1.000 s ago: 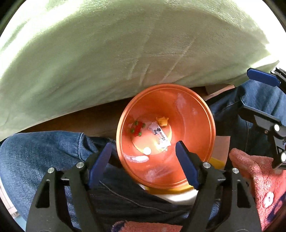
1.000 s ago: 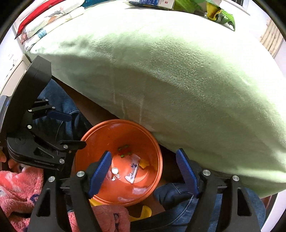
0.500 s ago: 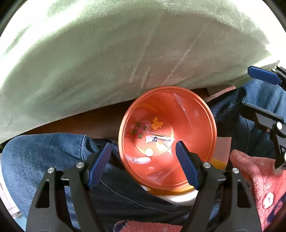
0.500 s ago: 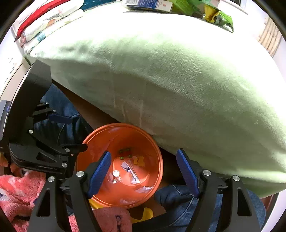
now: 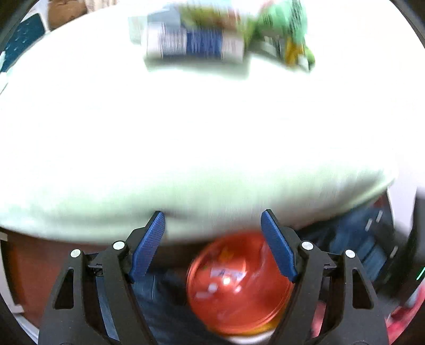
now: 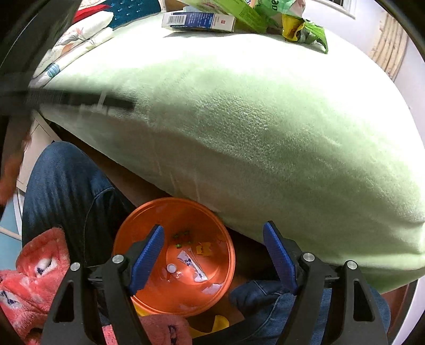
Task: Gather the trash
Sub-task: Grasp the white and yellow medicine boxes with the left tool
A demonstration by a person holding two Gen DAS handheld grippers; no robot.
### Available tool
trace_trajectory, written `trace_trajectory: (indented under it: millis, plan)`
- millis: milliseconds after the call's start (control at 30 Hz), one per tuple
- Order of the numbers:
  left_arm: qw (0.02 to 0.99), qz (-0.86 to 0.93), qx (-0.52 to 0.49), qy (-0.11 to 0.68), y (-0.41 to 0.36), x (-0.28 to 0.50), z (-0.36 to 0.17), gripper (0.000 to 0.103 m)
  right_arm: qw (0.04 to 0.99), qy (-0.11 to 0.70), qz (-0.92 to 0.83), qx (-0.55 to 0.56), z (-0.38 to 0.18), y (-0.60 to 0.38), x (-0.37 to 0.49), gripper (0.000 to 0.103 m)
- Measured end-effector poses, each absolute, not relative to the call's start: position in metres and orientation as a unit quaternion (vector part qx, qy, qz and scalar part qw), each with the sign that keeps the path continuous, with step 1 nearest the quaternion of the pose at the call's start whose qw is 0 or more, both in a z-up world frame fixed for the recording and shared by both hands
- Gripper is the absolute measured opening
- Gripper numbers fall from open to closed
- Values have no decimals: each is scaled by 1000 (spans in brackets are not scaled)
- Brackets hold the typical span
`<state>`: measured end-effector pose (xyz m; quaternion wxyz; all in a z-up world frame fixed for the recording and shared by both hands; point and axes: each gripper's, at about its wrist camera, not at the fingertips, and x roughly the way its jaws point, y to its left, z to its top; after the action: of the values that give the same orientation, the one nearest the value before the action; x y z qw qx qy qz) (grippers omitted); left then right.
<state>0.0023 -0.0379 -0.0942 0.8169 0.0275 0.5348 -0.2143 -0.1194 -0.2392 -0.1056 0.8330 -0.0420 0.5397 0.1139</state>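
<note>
Two pieces of trash are lying at the far side of the pale green blanket [image 6: 252, 127]: a blue-and-white carton [image 6: 198, 21] and, just beside it on its right, a crumpled green wrapper [image 6: 305, 29]. In both wrist views the carton is resting with its long axis running left to right across the picture, so its narrow width is facing your approach. A flat green box [image 6: 228, 8] is lying against its far edge, and whether the two are touching you cannot tell.

From your left claw [image 5: 212, 245] the carton [image 5: 194, 43] is sitting well ahead and slightly left of centre, with the wrapper [image 5: 287, 31] ahead and to the right; this view is badly smeared. That claw's jaws are opening, with nothing between them. Your right claw [image 6: 213, 256] is standing wide and empty too, hanging over the orange bucket [image 6: 132, 233], which is sitting down by your jeans-clad legs with small scraps already in its bottom.

Both claws are well apart from the trash, with the whole blanket between. The left one is looking the better lined up on the carton, so you are probably reaching with that hand, and closing across the carton's short side should suit.
</note>
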Motion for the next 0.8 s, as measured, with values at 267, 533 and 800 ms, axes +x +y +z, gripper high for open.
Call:
trace_trajectory:
  millis: [267,533,800]
  plan:
    - [833,-244,-115,482,-42,70,-23,79,839,531,113,-34,-95,-241,-122,75]
    - [809,-207,-266,482,-35,139,-14,79,844,523,113,-28,-85,-247,-128,75]
    - [775,-189,-330,505,-41,167,-40,39,845,520,116,-34,-80,-245,-126,75]
